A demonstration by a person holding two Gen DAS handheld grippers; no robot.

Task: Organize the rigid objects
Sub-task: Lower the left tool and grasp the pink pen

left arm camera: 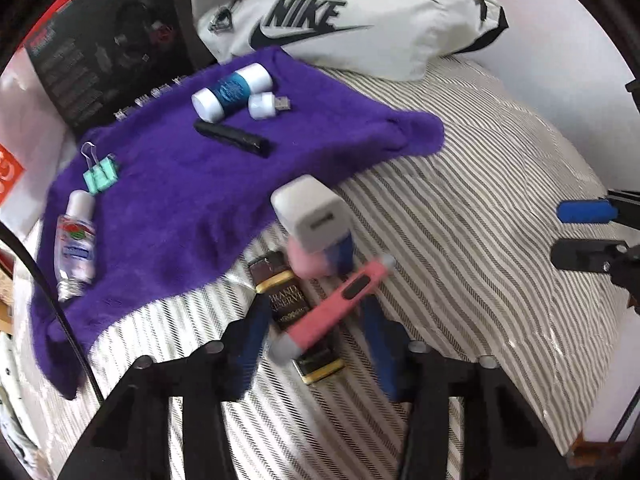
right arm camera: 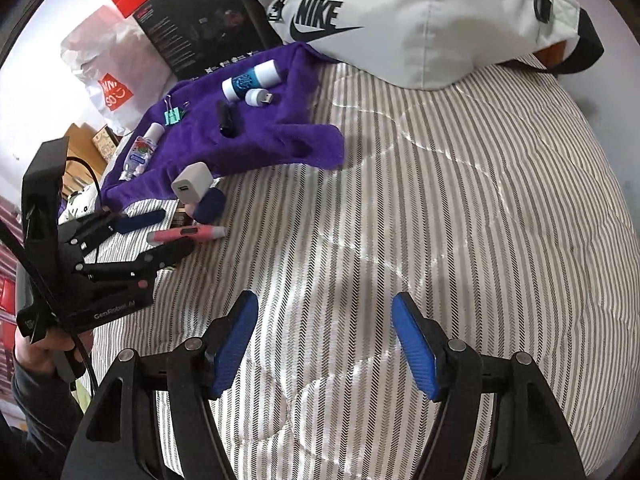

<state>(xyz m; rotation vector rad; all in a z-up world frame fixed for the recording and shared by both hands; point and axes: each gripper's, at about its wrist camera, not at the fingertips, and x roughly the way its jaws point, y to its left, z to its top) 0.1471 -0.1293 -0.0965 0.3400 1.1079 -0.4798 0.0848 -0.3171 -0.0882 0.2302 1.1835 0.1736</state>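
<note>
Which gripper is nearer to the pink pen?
Left. The left gripper is open with the pink pen between its jaws; the right gripper is open over bare striped bedding, well away.

The pale bag (left arm camera: pixel 340 16) reads "NIKE", the dark wrapped bar (left arm camera: pixel 289 303) "GRAND RESERVE", the left tongs' (right arm camera: pixel 176 228) body "GenRobot.AI".

A white charger (left arm camera: pixel 310 216) is blurring and hiding the left gripper's (left arm camera: pixel 316 264) fingertips, at twelve o'clock from the chocolate bar (left arm camera: pixel 298 312).

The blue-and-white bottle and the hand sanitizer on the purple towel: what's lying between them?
A mint-green binder clip lies between the bottle and the hand sanitizer on the purple towel, clearest in the left wrist view.
</note>
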